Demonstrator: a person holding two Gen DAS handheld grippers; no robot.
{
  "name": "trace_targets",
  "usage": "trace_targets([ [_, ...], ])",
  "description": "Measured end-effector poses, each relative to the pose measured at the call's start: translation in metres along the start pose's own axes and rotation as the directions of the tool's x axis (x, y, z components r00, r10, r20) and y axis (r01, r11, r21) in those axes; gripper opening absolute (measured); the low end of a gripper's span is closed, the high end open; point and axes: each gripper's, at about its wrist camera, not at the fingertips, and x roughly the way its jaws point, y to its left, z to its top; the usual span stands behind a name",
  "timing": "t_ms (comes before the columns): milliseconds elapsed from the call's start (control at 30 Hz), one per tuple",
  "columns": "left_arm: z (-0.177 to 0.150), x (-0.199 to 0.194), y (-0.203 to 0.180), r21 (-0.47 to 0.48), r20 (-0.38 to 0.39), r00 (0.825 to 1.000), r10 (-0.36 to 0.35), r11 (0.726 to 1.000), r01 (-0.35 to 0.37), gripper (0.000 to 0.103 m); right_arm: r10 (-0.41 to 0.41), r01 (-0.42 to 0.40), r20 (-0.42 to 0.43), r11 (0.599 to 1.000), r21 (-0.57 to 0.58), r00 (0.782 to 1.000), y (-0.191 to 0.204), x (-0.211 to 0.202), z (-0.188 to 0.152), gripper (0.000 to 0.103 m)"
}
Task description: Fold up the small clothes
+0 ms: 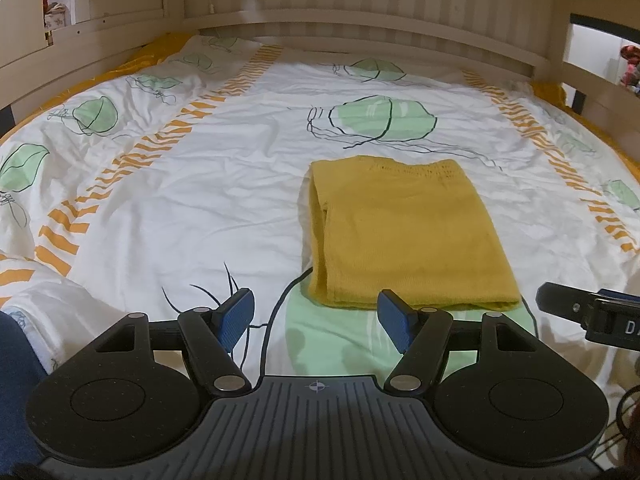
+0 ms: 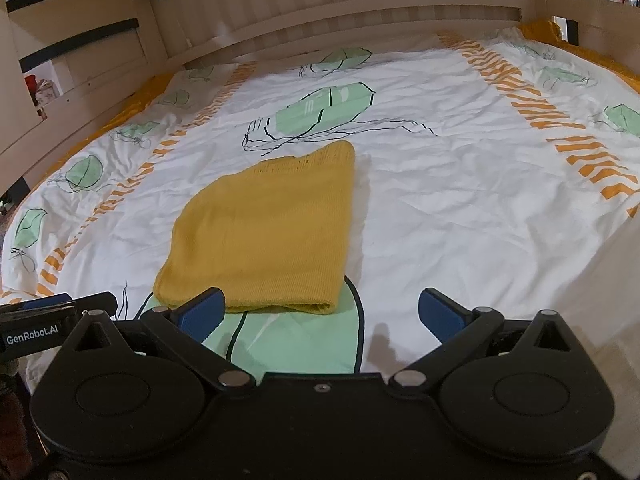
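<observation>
Yellow knit garment [image 1: 408, 236] lies folded flat on the bed's duvet [image 1: 200, 184], at 12 o'clock. Left gripper [image 1: 316, 322] and right gripper [image 2: 320, 314]: jaws wide, empty. Next fold, probably: pinch both near-edge corners evenly.

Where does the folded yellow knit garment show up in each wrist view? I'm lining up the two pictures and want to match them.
Left wrist view: the yellow garment lies right of centre on the bed cover, its near edge by the right fingertip.
Right wrist view: the yellow garment lies left of centre, its near edge by the left fingertip.
Shared landmark: the large green leaf print just beyond it.
</observation>
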Motion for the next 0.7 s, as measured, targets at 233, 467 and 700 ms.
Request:
trace_targets([
  [233, 0.0008, 0.0011, -0.0006, 0.007, 0.003, 1.000, 0.004, 1.000, -0.004, 0.067, 0.005, -0.005, -0.004, 1.000, 0.010, 1.000, -0.0001, 0.0003, -0.0010, 0.103],
  [467, 0.0014, 0.0011, -0.0021, 0.011, 0.011, 1.000, 0.011, 1.000, -0.011, 0.067, 0.008, -0.007, -0.009, 1.000, 0.014, 1.000, -0.0004, 0.0013, -0.0008, 0.103],
  [700, 0.0026, 0.0022, -0.0012, 0.016, 0.003, 1.000, 0.002, 1.000, -0.002, 0.066, 0.008, -0.008, -0.014, 1.000, 0.018, 1.000, 0.0004, 0.0018, -0.0019, 0.103],
])
